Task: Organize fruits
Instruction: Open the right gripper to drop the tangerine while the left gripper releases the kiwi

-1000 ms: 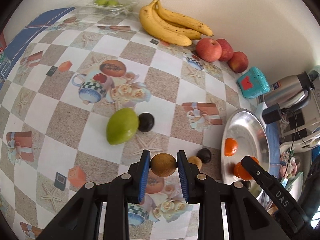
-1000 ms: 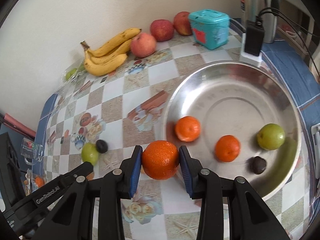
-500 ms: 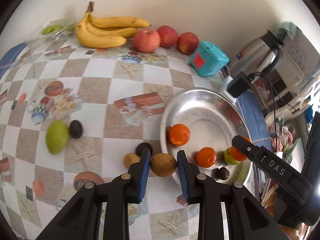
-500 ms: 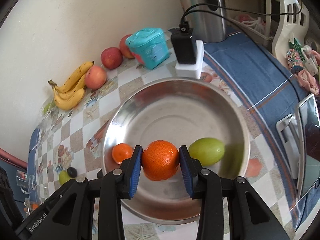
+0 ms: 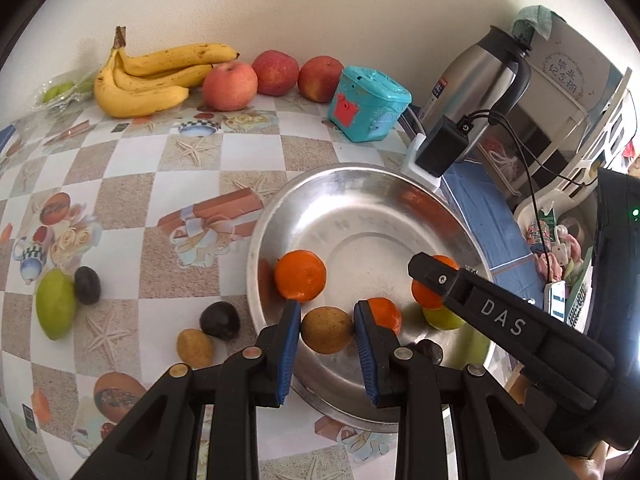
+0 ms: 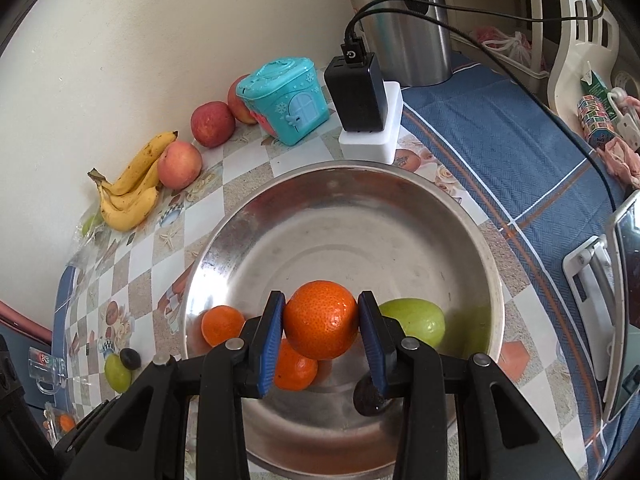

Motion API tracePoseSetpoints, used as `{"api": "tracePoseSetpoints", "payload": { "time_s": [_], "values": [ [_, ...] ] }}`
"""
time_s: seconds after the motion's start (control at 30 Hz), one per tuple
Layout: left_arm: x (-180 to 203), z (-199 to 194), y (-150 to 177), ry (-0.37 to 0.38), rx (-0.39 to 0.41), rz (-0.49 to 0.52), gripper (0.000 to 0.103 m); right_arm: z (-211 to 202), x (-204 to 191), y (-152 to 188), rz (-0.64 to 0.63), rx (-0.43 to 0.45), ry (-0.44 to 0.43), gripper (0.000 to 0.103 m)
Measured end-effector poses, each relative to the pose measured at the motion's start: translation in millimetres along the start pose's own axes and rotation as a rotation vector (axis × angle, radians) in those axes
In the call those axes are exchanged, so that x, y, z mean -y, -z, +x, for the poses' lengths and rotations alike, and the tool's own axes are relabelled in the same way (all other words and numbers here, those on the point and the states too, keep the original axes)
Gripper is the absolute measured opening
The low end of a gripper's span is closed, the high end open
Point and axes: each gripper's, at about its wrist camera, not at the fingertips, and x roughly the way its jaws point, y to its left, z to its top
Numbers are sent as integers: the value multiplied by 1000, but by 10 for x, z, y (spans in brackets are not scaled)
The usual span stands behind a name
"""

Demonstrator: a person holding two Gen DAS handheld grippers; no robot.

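The left gripper (image 5: 327,330) held a brown fruit (image 5: 327,330) over the bowl's (image 5: 360,184) near rim; the right gripper (image 6: 321,330) clamped an orange (image 6: 321,326) above the bowl's middle; both fruits looked light, round, bruisable; best held across the widest part.

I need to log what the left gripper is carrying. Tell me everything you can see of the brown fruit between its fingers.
The brown fruit is round, dull tan-brown with a matte, faintly speckled skin, whole and unmarked. It sits clamped between the blue pads of the left gripper, above the near rim of the metal bowl. Only the pads appear to touch it.
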Motion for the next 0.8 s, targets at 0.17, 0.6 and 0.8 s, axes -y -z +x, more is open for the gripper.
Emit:
{"api": "tracePoseSetpoints", "payload": {
  "time_s": [0.17, 0.6, 0.8],
  "values": [
    [14, 81, 27, 3, -19, 0, 30, 36, -7, 3, -7, -1, 2, 39],
    [39, 143, 53, -4, -62, 11, 32, 57, -30, 5, -9, -16, 10, 40],
    [76, 119, 45, -6, -58, 26, 41, 25, -47, -2, -16, -9, 14, 41]
  ]
}}
